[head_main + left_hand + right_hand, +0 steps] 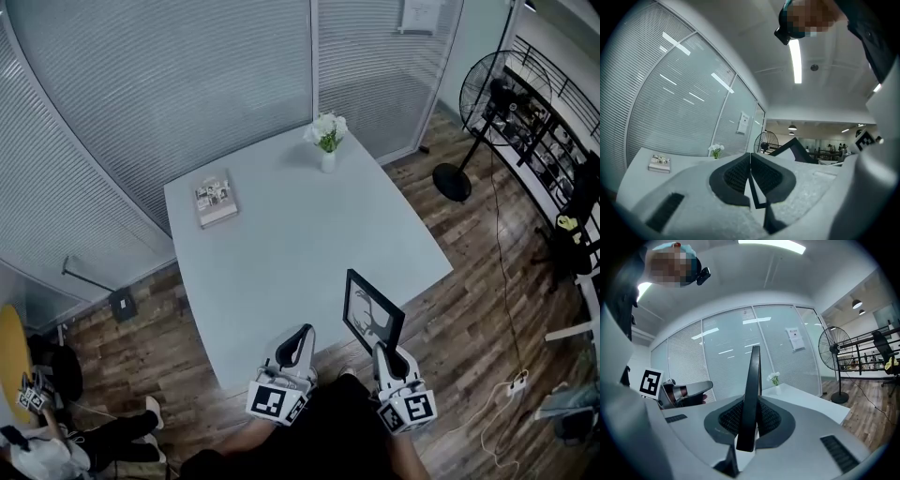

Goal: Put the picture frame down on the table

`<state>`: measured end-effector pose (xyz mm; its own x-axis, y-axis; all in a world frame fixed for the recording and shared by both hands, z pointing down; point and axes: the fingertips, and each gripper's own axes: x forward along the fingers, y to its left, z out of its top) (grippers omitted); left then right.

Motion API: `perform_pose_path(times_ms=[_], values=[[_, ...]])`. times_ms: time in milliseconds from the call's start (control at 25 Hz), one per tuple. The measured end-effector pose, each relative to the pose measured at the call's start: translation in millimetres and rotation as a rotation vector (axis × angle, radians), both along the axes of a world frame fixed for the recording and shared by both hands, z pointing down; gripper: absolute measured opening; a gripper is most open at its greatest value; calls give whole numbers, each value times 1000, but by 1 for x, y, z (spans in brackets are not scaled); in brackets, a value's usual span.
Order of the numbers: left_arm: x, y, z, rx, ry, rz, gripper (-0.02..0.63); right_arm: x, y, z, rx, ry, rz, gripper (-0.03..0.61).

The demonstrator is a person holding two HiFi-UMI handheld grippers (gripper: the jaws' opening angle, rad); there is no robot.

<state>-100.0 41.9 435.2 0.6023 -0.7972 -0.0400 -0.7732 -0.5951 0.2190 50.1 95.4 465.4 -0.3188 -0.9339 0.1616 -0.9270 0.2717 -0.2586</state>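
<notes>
A black picture frame (372, 312) with a pale print hangs upright above the table's near right edge. My right gripper (387, 354) is shut on its lower edge; in the right gripper view the frame (751, 394) rises edge-on from between the pads. My left gripper (298, 349) is near the table's front edge, to the left of the frame, with its jaws pressed together and nothing between them. In the left gripper view the frame (794, 149) shows at the right, beyond the gripper (750, 165).
The pale table (300, 234) carries a book (215, 198) at its far left and a small vase of white flowers (327, 136) at the far edge. A standing fan (483, 103) and shelving (553, 141) are on the wooden floor to the right. Glass walls with blinds stand behind.
</notes>
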Motion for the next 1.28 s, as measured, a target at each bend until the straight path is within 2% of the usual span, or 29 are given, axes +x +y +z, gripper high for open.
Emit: perform_pose_path(times_ms=[280, 720, 1000, 1280], values=[[10, -46, 2, 0, 0, 0, 20, 5, -67, 12, -20, -42, -23, 44], [20, -154, -4, 15, -15, -80, 20, 25, -189, 35, -76, -54, -98, 44], [37, -203, 0, -10, -6, -113, 20, 40, -240, 67, -156, -105, -131, 44], [54, -228, 11, -48, -21, -111, 20, 47, -279, 110, -246, -150, -153, 44]])
